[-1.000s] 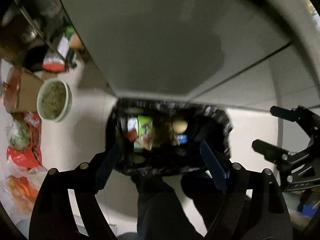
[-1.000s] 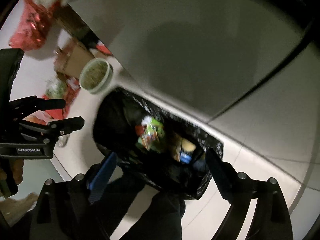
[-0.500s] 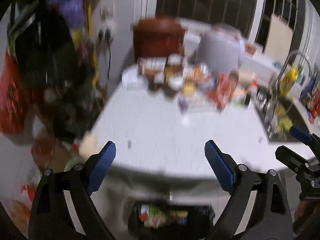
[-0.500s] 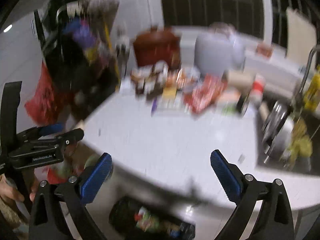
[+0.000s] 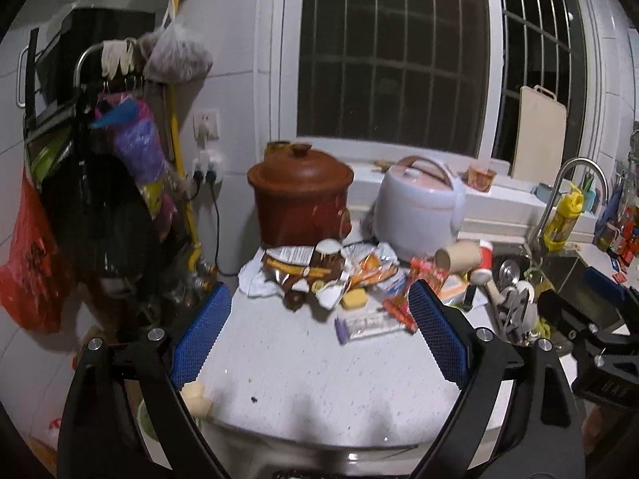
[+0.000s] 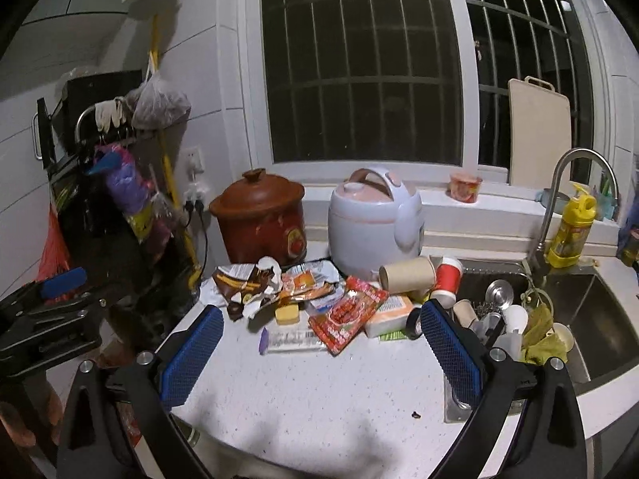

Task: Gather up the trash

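Tools point(image 5: 319, 339) raised, wrappers point(image 5: 339, 275) ahead

A black-lined trash bin point(image 5: 295, 475) is cut off at the bottom edge; the blurred purple-ended wrapper point(image 5: 369, 324) possibly carries unreadable print.

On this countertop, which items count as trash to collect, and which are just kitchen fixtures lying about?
Trash to collect:
- torn brown snack wrapper
- red sausage packet
- clear wrapper with purple end
- tipped brown paper cup
- red paper cup

Just there:
- brown clay cooking pot
- white rice cooker
- yellow bottle
- pale cutting board

Both grippers, left gripper and right gripper, are open and empty.
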A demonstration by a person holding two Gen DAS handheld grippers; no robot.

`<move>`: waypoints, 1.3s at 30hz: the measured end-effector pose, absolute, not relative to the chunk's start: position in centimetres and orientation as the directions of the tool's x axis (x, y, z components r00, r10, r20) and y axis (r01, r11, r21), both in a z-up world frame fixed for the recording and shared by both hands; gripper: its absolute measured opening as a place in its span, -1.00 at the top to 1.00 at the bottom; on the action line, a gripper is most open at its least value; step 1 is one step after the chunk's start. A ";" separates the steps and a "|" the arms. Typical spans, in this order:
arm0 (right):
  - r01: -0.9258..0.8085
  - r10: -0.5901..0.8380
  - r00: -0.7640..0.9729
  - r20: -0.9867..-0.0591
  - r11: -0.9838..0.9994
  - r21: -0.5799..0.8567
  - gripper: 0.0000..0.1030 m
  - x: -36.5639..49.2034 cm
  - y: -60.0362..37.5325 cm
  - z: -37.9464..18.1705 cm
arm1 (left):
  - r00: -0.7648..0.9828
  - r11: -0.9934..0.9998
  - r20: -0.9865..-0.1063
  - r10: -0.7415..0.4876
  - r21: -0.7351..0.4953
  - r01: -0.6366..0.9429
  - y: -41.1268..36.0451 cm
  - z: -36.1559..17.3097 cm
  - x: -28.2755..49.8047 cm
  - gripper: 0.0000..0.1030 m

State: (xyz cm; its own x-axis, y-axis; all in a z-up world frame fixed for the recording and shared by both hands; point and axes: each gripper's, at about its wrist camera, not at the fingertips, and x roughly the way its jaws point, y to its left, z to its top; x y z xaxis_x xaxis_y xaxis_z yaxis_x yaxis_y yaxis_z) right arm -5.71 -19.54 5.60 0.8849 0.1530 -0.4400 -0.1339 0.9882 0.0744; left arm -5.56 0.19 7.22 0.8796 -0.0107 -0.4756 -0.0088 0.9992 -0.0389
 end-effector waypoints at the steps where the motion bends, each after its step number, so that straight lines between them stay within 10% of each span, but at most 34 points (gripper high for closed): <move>1: -0.129 0.147 0.887 -0.437 0.989 0.072 -0.90 -5.8 -19.5 5.7 | 0.884 0.999 -0.468 -0.009 -0.033 -0.007 0.1 7.6 -5.5 -0.71; 39: -0.091 0.103 0.900 -0.424 0.995 0.048 -0.90 -6.5 -20.1 6.6 | 0.895 1.000 -0.446 -0.019 -0.026 0.008 -0.2 8.5 -5.9 -0.71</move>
